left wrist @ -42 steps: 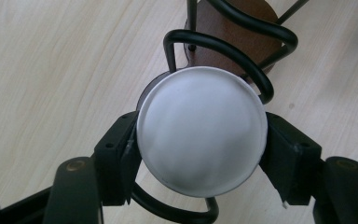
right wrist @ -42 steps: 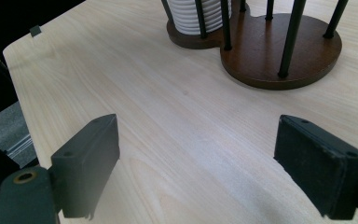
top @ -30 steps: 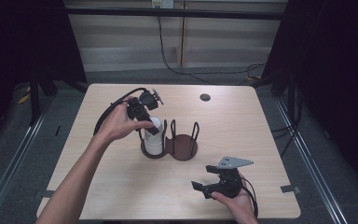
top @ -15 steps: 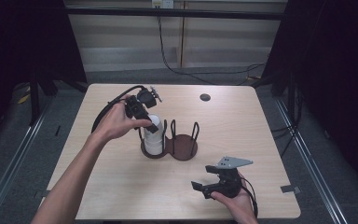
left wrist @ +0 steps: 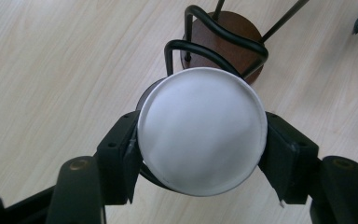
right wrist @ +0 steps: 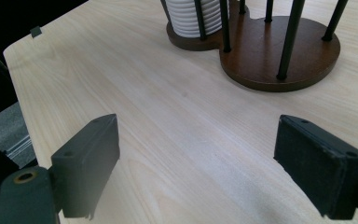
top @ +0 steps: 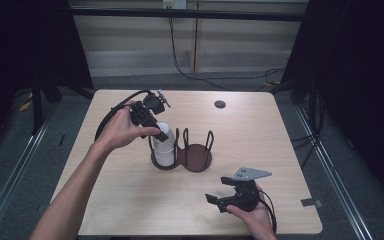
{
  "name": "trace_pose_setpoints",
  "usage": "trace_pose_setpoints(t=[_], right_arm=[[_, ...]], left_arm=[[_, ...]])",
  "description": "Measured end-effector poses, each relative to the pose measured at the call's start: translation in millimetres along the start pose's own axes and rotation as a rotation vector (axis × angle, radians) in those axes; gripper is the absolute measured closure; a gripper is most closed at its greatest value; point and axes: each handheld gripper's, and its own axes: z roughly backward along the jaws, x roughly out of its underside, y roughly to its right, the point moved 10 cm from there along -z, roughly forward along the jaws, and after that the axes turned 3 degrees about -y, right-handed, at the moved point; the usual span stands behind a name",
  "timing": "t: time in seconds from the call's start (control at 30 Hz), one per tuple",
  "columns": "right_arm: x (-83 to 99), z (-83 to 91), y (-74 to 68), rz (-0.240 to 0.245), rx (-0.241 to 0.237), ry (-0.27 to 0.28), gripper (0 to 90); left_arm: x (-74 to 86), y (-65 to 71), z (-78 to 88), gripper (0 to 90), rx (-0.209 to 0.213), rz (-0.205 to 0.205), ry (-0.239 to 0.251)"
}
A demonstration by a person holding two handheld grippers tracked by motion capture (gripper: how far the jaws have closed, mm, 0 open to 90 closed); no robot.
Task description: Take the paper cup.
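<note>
- Pale wooden table [top: 130, 200] under dark curtains, grey floor around, small dark round disc [top: 220, 104] near the far edge.
- On the table's middle: dark brown two-ring wooden holder with black wire uprights [top: 196, 156]; stack of white ribbed paper cups [right wrist: 186, 18] in its left ring, right ring bare.
- Left gripper [top: 152, 120] above that stack, jaws clamped on either side of a white round paper cup [left wrist: 203, 130], flat bottom toward the camera, directly over the left ring.
- Right gripper [top: 230, 195] low at the near right, well apart from the holder, jaws spread wide around nothing.
- Likely risks: thin cup wall crushed by too hard a squeeze; cup rim caught on a wire upright if tilted; neighbouring cups dragged up with it if nested tight; light holder tipped or slid, with no second grip to steady it.
</note>
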Motion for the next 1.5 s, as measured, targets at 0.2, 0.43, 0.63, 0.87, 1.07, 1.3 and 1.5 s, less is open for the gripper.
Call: trace_pose_setpoints(t=[0.2, 0.43, 0.63, 0.87, 1.07, 1.3, 1.5], right_arm=[[0.2, -0.4, -0.1, -0.001, 0.001, -0.003, 13.8], [0.2, -0.2, -0.2, -0.002, -0.001, -0.003, 13.7], [0.4, -0.6, -1.1, -0.003, -0.006, -0.005, 13.8], [0.4, -0.4, -1.1, -0.002, -0.007, -0.005, 13.8], [0.4, -1.0, -1.2, 0.001, -0.009, -0.007, 13.7], [0.8, -1.1, -1.0, -0.001, -0.008, -0.008, 13.8], [1.4, -1.7, -1.1, 0.005, -0.005, -0.014, 13.7]], left_arm=[[-1.8, 0.6, 3.5, 36.5, -0.005, 0.014, 0.021], [-2.6, 2.8, 9.9, 36.6, -0.009, 0.018, 0.023], [-4.7, 1.8, 17.1, 36.6, -0.023, 0.007, 0.038], [-2.9, 3.2, 21.5, 36.7, -0.020, 0.005, 0.042], [-2.9, 2.8, 25.9, 36.7, -0.019, 0.007, 0.063], [-0.7, 1.0, 31.6, 36.8, -0.017, 0.013, 0.083], [-1.3, 2.7, 36.8, 36.9, -0.033, -0.009, 0.104]])
